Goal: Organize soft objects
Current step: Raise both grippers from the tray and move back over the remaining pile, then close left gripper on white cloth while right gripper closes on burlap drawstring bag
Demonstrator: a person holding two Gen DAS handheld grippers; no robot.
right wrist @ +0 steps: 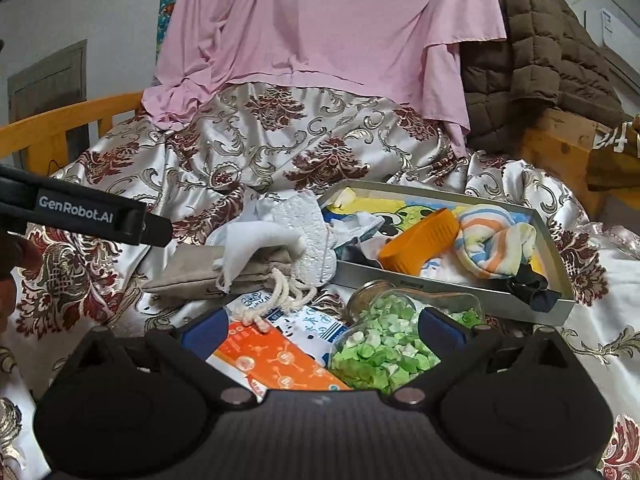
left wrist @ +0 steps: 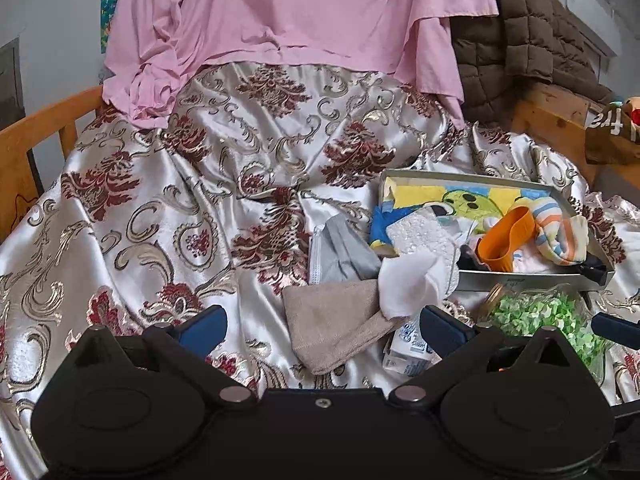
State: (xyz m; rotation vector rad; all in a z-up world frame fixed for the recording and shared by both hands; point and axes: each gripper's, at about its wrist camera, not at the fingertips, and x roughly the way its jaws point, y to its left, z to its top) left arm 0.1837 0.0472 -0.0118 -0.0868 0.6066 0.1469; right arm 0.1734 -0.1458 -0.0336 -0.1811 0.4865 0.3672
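Observation:
A grey metal tray point(left wrist: 520, 280) point(right wrist: 560, 248) sits on a satin floral bedspread point(left wrist: 200, 184). It holds a striped sock point(left wrist: 560, 236) point(right wrist: 492, 240), an orange cup point(left wrist: 504, 240) point(right wrist: 420, 240) and a yellow cartoon cloth point(left wrist: 460, 200). Beside the tray lie a beige cloth point(left wrist: 336, 324) point(right wrist: 208, 268), a white cloth point(left wrist: 408, 284) point(right wrist: 256, 248), a white textured pad point(left wrist: 420, 236) point(right wrist: 308, 236) and a grey mask point(left wrist: 340, 256). My left gripper point(left wrist: 322, 324) is open above the beige cloth. My right gripper point(right wrist: 320, 328) is open and empty over a jar of green bits point(right wrist: 384, 344) point(left wrist: 548, 316).
A pink sheet point(left wrist: 300, 20) and a brown quilted jacket point(left wrist: 540, 40) drape at the back. Wooden rails point(left wrist: 36, 132) edge the bed. An orange packet point(right wrist: 276, 356) and a blue-white carton point(left wrist: 408, 348) lie near the jar. The left gripper's body point(right wrist: 88, 216) shows at left.

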